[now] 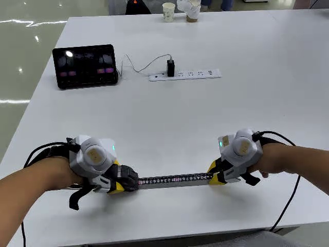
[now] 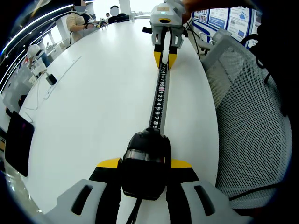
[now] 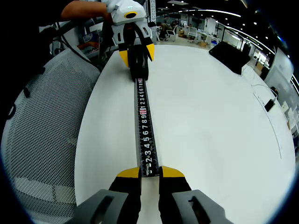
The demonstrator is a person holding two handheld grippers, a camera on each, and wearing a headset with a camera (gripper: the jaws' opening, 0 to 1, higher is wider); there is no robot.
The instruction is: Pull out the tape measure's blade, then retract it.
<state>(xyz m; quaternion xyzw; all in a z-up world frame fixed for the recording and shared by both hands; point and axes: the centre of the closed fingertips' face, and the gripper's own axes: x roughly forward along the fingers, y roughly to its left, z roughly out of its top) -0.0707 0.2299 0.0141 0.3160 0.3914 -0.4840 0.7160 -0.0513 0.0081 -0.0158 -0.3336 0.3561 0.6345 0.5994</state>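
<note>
Head view: blade (image 1: 174, 179) runs left-right, case (image 1: 127, 179) leftward.

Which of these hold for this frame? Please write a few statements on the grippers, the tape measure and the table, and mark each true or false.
1. The left gripper is shut on the case. True.
2. The right gripper pinches the blade at its end. True.
3. The blade is fully retracted. False: it is drawn out and spans from one gripper to the other.
4. The tablet lies between the grippers. False: it lies farther up the table, on the left.
5. A charger is plugged into the power strip. True.
</note>
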